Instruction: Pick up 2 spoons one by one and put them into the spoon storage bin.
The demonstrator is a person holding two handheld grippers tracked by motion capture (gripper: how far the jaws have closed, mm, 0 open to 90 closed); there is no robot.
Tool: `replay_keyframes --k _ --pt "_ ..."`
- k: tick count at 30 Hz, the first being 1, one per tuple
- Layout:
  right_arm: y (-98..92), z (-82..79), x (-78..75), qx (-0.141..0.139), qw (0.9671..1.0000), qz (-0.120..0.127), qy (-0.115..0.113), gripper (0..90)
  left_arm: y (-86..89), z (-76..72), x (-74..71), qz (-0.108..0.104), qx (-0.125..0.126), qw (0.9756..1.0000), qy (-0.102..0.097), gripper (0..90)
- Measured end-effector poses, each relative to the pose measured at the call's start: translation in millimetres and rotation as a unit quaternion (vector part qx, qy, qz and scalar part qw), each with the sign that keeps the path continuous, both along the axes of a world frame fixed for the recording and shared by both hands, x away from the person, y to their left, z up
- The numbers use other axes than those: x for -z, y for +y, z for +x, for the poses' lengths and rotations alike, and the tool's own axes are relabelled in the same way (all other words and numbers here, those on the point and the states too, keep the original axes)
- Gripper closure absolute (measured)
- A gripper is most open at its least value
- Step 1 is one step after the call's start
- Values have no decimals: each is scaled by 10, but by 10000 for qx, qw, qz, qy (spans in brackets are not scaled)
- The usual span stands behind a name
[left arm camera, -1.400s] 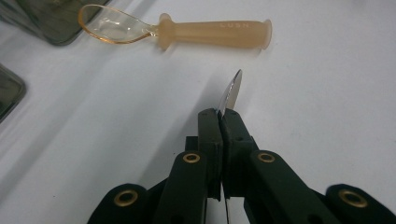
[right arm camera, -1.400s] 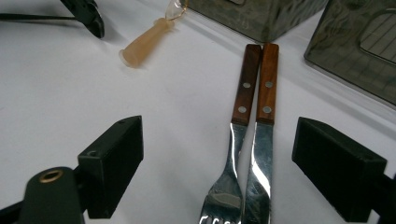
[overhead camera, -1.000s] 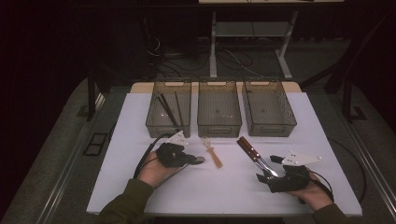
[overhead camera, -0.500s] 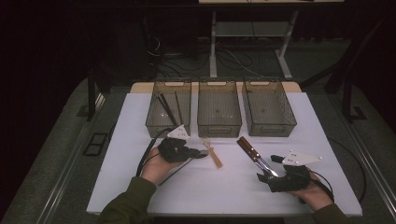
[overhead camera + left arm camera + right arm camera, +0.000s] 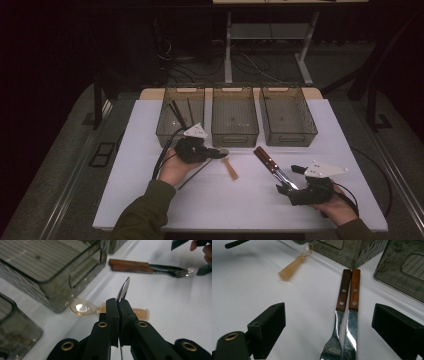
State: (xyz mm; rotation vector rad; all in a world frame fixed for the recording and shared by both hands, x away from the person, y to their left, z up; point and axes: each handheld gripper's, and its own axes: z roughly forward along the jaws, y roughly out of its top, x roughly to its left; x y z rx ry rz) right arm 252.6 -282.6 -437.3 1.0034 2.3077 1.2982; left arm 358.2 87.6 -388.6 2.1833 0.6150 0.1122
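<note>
A metal utensil [image 5: 124, 289] stands clamped edge-on in the closed left gripper [image 5: 220, 153], its black handle trailing back below the hand. Just beyond it an amber plastic spoon [image 5: 83, 308] lies on the white tabletop [image 5: 150, 190] beside three grey bins [image 5: 235, 116]. The right gripper [image 5: 282, 188] rests open around two wooden-handled forks [image 5: 347, 315]; the room behind is dark.

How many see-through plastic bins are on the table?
3, in a row along the white table's far edge: the left smoky plastic bin holds dark sticks, the middle bin and right bin look empty.
</note>
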Motion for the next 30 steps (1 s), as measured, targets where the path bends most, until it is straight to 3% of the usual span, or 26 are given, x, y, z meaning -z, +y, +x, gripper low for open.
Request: replay_keyframes --k 17,30 --pt "5 -1 1 10 10000 9 18 114 -202 409 -298 -201 -179 9994 -209 884" --pt "6 -5 -3 22 10000 56 24 114 -405 785 -571 -109 -260 9987 -431 884"
